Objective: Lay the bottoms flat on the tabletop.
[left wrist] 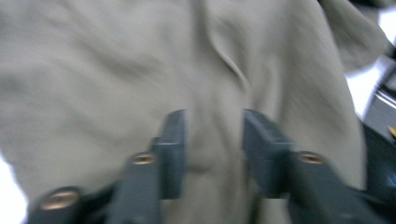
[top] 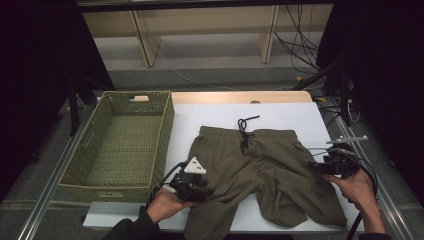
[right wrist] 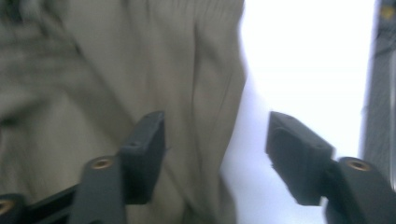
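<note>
On the white table sheet (top: 300, 117) lies one pair of soft, creased olive cloth shorts (top: 260, 170) with a black drawstring (top: 245, 131). Left of the shorts stands one rectangular green woven basket (top: 120, 145). Left gripper (top: 200, 187) and right gripper (top: 320, 167) stand open over the shorts' edges, gripping nothing.

1. The shorts (top: 260, 170) are olive woven cloth, matt and softly creased, with a dark cord drawstring (top: 245, 131) at the far waistband.
2. The basket (top: 120, 145) on the left is green woven wicker, rough and matt.
3. The table top (top: 305, 117) is white, smooth and matt, with a pale wooden edge at the far side.
4. The left gripper (left wrist: 212, 149) and right gripper (right wrist: 215, 154) have matt black plastic jaws with brass-coloured metal inserts.
</note>
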`<state>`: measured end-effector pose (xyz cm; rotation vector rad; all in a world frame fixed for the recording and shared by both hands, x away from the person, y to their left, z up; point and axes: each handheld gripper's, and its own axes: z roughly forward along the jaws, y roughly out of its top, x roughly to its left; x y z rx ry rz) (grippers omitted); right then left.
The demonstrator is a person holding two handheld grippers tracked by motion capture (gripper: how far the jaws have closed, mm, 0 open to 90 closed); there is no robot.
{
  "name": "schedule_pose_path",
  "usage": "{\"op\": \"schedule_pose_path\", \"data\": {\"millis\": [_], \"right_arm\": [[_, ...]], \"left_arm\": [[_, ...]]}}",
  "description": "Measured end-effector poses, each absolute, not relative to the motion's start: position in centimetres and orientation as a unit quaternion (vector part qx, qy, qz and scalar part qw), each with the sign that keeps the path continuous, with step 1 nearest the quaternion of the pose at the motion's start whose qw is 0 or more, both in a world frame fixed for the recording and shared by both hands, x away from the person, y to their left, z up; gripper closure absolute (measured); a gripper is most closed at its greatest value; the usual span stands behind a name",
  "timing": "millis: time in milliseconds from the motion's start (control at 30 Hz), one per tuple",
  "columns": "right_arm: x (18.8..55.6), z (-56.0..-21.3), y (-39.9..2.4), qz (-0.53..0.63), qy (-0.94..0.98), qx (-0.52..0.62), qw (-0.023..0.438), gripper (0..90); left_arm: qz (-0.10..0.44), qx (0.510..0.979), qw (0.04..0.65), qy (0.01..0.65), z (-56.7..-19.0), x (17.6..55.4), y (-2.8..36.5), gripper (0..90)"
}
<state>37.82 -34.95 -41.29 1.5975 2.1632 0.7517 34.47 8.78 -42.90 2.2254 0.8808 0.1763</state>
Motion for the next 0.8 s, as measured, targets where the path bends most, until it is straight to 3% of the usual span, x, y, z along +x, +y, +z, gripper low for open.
{"op": "schedule_pose_path", "data": {"millis": [167,267,567,800], "right_arm": [[39.5,-39.3,-35.1,0.298,0.754,0.557,0.181,30.8],[41.4,-39.3,-35.3,0.304,0.750,0.562,0.171,28.0],[45.6,-41.1,-34.9,0.267,0.769,0.566,0.131,26.9],[47.1,-42.7,-34.7,0.242,0.777,0.571,0.107,32.5]], "left_arm": [[0.112,0.823,0.378,0.408,-41.8,37.8,9.2,37.2],[0.128,0.813,0.375,0.426,-41.5,39.4,8.9,32.6],[0.158,0.795,0.334,0.481,-42.3,44.6,7.6,27.4],[0.154,0.789,0.300,0.514,-43.5,47.4,7.2,27.2]]}}
